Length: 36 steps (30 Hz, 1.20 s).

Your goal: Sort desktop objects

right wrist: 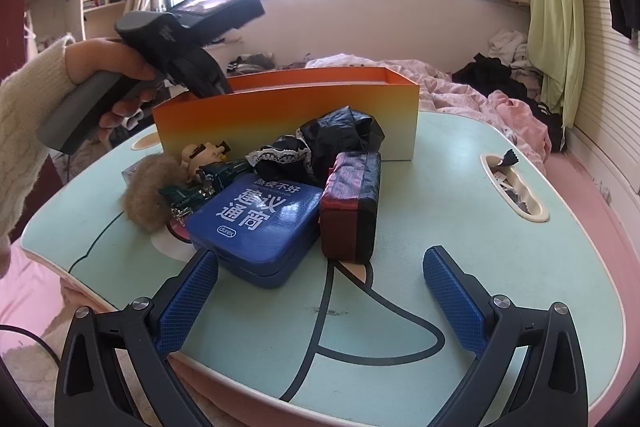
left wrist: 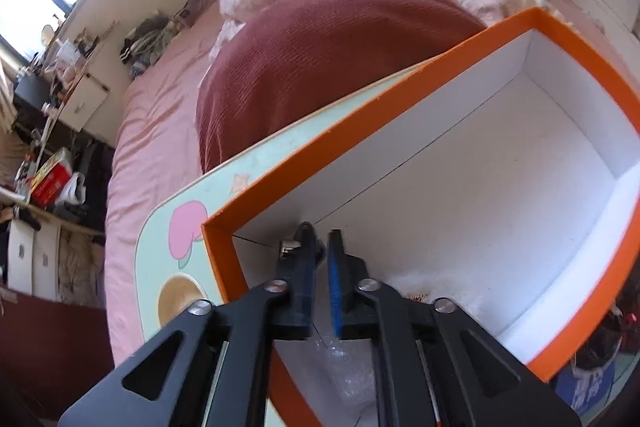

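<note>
Left gripper [left wrist: 320, 247], nearly clenched over the far orange cardboard box [left wrist: 472, 187], is gripping something unidentifiable; released crookedly, it risks snagging.

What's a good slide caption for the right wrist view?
Open right gripper faces blue tin and clutter before orange box.

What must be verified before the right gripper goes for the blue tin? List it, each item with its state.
1. Right gripper jaws wide open: ok.
2. Blue tin top uncovered, directly ahead: ok.
3. Blue tin sides free: not ok; dark red box crowds one side.
4. Orange box has bare floor: ok.
5. Orange box free of the left gripper: not ok; its tips are inside.
6. Left jaws holding anything: cannot tell.
</note>
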Each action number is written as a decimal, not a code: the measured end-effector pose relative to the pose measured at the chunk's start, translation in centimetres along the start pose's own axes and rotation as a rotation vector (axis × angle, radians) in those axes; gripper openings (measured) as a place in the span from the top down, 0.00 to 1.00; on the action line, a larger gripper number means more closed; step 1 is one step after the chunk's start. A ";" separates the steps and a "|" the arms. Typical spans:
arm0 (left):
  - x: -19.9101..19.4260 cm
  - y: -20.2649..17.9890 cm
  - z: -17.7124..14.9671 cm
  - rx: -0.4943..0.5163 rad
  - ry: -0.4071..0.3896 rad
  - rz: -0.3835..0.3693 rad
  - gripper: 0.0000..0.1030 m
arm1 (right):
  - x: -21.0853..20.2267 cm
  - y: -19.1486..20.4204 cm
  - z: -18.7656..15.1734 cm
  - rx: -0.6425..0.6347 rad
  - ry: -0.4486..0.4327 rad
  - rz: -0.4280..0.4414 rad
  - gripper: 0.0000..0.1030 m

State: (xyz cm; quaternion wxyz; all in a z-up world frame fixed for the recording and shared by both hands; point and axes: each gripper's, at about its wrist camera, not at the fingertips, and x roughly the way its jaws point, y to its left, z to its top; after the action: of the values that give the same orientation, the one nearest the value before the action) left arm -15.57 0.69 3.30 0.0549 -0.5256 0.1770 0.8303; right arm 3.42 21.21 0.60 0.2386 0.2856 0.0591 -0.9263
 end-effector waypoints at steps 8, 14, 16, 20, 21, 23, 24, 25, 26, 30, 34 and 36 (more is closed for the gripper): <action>-9.9 1.2 -4.5 -0.012 -0.278 -0.356 0.97 | 0.0 -0.1 0.0 0.002 0.001 0.003 0.00; -11.5 -2.4 -8.5 0.080 -0.325 -0.472 0.97 | 0.0 -0.1 0.0 0.002 0.001 0.003 0.00; -10.5 -2.9 -8.1 0.058 -0.344 -0.492 0.95 | -0.1 -0.1 0.0 0.002 0.001 0.004 0.00; -9.8 -2.3 -8.2 -0.013 -0.396 -0.509 0.71 | 0.0 -0.1 -0.2 0.003 0.002 0.007 0.00; -10.0 -1.9 -8.8 -0.032 -0.412 -0.504 0.60 | 0.0 -0.1 -0.2 0.003 0.002 0.007 0.00; -10.6 -1.2 -10.4 -0.064 -0.452 -0.490 0.40 | 0.0 -0.1 -0.2 0.003 0.001 0.006 0.00; -10.9 -0.8 -11.4 -0.082 -0.468 -0.474 0.29 | 0.0 -0.1 -0.2 0.003 0.002 0.006 0.00; -11.3 -0.4 -12.8 -0.101 -0.486 -0.449 0.25 | 0.0 -0.1 -0.2 0.002 0.002 0.005 0.00; -11.7 -0.2 -14.0 -0.111 -0.502 -0.432 0.24 | 0.0 -0.1 -0.2 0.003 0.002 0.006 0.00; -11.9 0.1 -18.7 -0.049 -0.538 -0.307 0.18 | 0.0 -0.1 -0.2 0.001 0.004 0.004 0.00; -9.6 -0.3 -20.4 -0.058 -0.468 -0.208 0.18 | 0.1 0.0 -0.3 -0.004 0.005 -0.004 0.00; -7.9 -0.1 -20.7 -0.125 -0.440 -0.259 0.18 | 0.1 0.1 -0.3 -0.011 0.008 -0.011 0.00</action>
State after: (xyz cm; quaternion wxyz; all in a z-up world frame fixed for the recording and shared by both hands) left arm 5.60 -5.77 2.42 0.1653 -0.3529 0.0403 0.9201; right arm 3.56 21.15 0.26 0.2347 0.2878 0.0666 -0.9261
